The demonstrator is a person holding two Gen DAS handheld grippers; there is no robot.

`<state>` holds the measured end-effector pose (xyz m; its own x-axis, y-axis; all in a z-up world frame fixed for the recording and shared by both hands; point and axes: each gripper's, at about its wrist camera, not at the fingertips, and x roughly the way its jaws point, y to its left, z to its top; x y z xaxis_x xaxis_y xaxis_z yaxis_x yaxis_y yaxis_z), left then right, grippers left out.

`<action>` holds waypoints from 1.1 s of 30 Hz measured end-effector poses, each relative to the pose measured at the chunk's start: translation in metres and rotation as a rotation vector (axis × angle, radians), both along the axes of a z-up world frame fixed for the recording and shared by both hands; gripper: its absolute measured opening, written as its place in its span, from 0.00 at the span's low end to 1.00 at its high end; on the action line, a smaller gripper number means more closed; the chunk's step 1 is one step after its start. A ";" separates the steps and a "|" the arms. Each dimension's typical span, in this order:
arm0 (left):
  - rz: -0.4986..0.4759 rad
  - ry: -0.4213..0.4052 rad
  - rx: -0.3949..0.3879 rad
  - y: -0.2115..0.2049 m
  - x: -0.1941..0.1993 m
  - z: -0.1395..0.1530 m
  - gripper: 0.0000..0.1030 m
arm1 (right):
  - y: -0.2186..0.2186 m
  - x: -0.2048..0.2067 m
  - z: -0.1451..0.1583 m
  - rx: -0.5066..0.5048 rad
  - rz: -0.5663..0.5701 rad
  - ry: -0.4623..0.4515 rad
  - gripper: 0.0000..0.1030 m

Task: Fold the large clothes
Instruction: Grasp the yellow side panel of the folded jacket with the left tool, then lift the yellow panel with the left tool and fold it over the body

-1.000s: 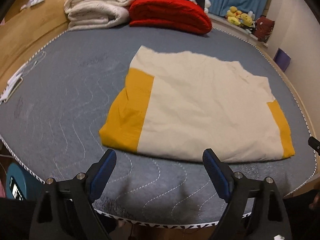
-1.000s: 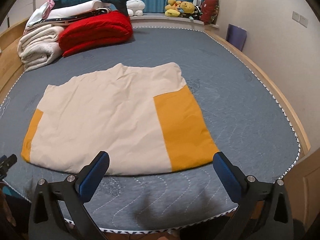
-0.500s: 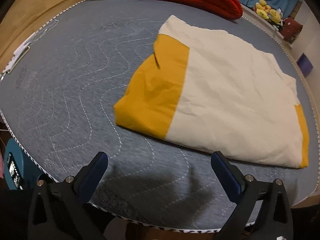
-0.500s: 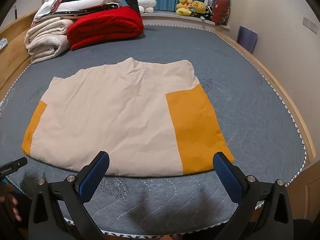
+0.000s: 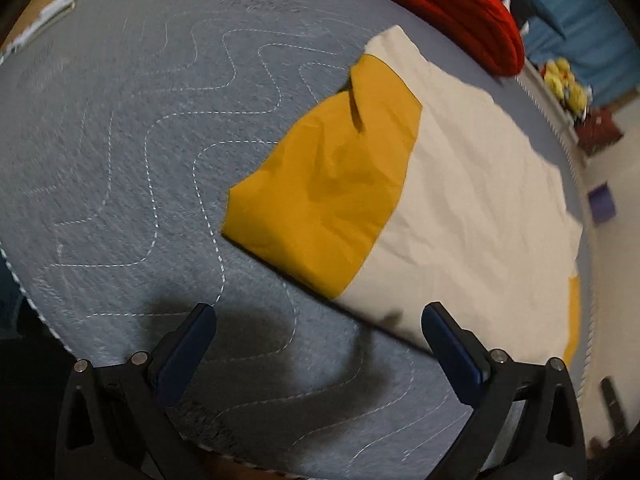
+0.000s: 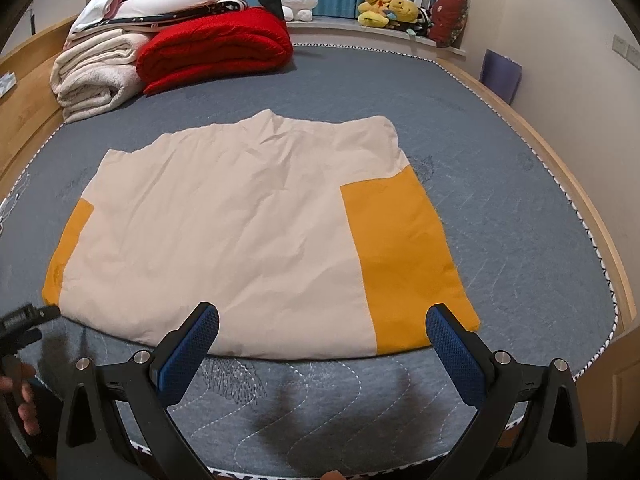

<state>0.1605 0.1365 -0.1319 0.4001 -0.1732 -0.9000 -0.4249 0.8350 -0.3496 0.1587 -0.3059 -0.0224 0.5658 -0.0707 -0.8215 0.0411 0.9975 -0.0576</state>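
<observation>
A large cream garment (image 6: 240, 220) with yellow side panels lies folded flat on the grey quilted bed (image 6: 520, 216). In the left wrist view the garment (image 5: 460, 200) shows its left yellow panel (image 5: 332, 196), slightly wrinkled. My left gripper (image 5: 320, 332) is open and empty, just above the bed near the garment's near left corner. My right gripper (image 6: 320, 332) is open and empty, over the garment's near edge by the right yellow panel (image 6: 400, 256). The left gripper also shows at the left edge of the right wrist view (image 6: 24, 320).
A red quilt (image 6: 216, 52), cream blankets (image 6: 96, 72) and stacked bedding lie at the bed's far left. Plush toys (image 6: 384, 8) sit on the window ledge. A wooden bed frame (image 6: 580, 200) borders the mattress; a wall stands on the right.
My left gripper has moved forward and down toward the garment's left yellow corner, tilting right. My right gripper has moved slightly closer to the near edge. Both stay open.
</observation>
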 end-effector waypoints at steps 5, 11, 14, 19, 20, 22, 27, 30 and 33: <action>0.035 0.001 -0.093 0.008 0.008 -0.015 0.90 | 0.004 0.004 -0.009 0.094 0.040 0.039 1.00; 0.004 -0.024 -0.024 -0.005 0.021 -0.020 0.88 | 0.025 0.006 -0.018 0.094 0.095 0.055 0.99; 0.004 -0.044 -0.009 -0.005 0.025 -0.022 0.88 | 0.032 0.007 -0.022 0.082 0.105 0.058 0.99; 0.011 -0.075 0.005 -0.008 0.040 -0.023 0.88 | 0.042 0.009 -0.025 0.062 0.118 0.057 0.99; 0.013 -0.080 0.008 -0.010 0.042 -0.023 0.88 | 0.044 0.010 -0.026 0.057 0.120 0.058 0.99; 0.011 -0.088 0.012 -0.013 0.047 -0.024 0.88 | 0.048 0.013 -0.030 0.056 0.122 0.068 0.99; 0.006 -0.100 0.020 -0.017 0.055 -0.025 0.88 | 0.059 0.021 -0.039 0.037 0.141 0.088 0.99; 0.001 -0.104 0.024 -0.020 0.061 -0.025 0.88 | 0.066 0.024 -0.042 0.026 0.157 0.093 0.99; -0.001 -0.108 0.024 -0.020 0.064 -0.025 0.88 | 0.072 0.028 -0.044 0.020 0.167 0.096 0.99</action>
